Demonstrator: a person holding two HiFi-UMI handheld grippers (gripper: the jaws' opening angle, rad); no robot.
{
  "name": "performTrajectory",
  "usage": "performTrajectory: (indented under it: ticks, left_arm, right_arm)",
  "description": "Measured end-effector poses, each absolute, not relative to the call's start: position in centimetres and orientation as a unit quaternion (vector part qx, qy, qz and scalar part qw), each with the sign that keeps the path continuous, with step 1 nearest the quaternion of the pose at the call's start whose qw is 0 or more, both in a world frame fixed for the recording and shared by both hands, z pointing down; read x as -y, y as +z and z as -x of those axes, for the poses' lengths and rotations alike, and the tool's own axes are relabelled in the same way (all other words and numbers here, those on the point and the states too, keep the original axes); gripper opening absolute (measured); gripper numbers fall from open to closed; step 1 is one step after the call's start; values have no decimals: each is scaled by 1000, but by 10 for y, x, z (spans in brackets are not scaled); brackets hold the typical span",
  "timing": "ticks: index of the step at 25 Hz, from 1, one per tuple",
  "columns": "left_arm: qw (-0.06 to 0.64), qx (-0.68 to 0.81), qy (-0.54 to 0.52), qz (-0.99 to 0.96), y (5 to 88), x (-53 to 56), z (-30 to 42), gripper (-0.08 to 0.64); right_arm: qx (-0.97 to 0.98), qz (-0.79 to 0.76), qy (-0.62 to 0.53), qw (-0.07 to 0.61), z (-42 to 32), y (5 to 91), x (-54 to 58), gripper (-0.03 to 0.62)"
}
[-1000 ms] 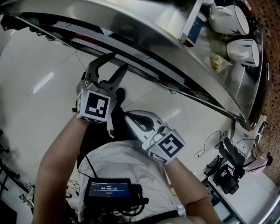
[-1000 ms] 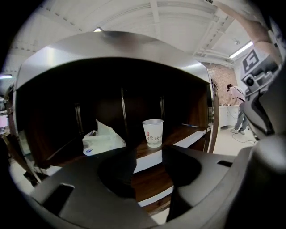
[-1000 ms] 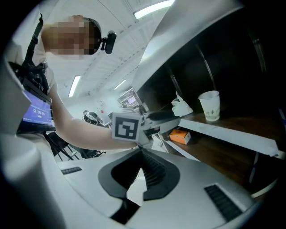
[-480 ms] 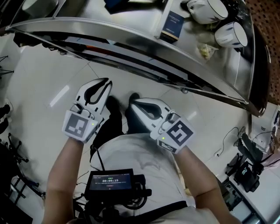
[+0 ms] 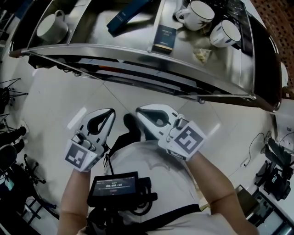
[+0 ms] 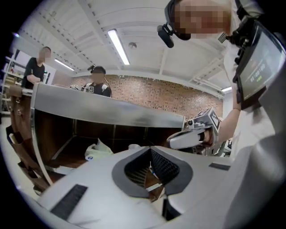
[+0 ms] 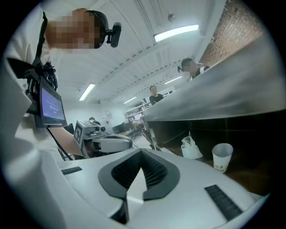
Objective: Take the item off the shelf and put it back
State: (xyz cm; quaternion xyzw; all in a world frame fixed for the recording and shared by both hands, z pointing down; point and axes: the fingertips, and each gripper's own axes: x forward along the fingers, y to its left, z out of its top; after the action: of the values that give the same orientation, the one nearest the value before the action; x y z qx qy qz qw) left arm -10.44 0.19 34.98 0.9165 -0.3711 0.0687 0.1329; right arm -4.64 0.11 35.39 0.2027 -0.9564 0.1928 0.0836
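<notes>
**Nothing in hand: both grippers shut, well short of the shelf**

Couldn't tell which item the task meant. Best guess was the small dark box (image 5: pixel 164 39) on the steel shelf (image 5: pixel 92 46), near the front rim; whether it lay flat or stood upright wasn't clear from above. A longer blue box (image 5: pixel 126 16) lay to its left. A white cup (image 5: pixel 200 11), a second cup (image 5: pixel 226 32) and a crumpled wrapper (image 5: pixel 201 55) sat near on its right, w/ a mug (image 5: pixel 49 25) far left. Nothing had been lifted yet.

Both grippers were well apart from the shelf, low by the person's torso, just above the chest screen (image 5: pixel 112 187). The left gripper (image 5: pixel 111 111) had just been closing its jaws; they were together w/ nothing btwn them. The right gripper (image 5: pixel 139 110) also had its jaws together and was empty.

Risks from here, as I judged them:
- W/ jaws shut, a reach would only poke the box, prob. tipping it or shoving it into the longer box. The jaws needed opening first.
- The cups and wrapper sat close on the right, so a wide approach from that side could clip a cup.
- The rim stood btwn the grippers and the box, so too shallow a rise could strike it.
- The box faces looked smooth, so a pinch near a corner might slip.
</notes>
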Motion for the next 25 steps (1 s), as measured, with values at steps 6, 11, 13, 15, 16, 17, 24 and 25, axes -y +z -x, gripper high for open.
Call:
performTrajectory:
  ticks: [6,11,13,15,16,17,24,25]
  left_arm:
    - [132,371,42,-918,308,-3,111,8]
    - [125,375,23,-918,274,-3,120,8]
    - [117,368,20,-922,261,-3,120,8]
    - [111,360,19,-926,249,-2,119,8]
    - [109,357,20,-928,244,-1,118,8]
    - [107,355,22,-928,240,0,117,8]
    - [93,339,28,-936,229,4,108,8]
    - [93,338,30,-936,230,3,107,8]
  right_arm:
    - [959,-200,190,66,51,320,4,6]
    - [969,-193,153,30,56,274,12,6]
    - [971,-192,141,15,56,257,16,6]
    - [971,-194,136,6,53,244,20,6]
    - [971,-197,134,1,51,239,22,6]
    - [971,-199,134,-3,49,234,25,6]
    - [971,-210,117,-9,43,220,35,6]
    - [971,-210,116,-8,43,220,34,6]
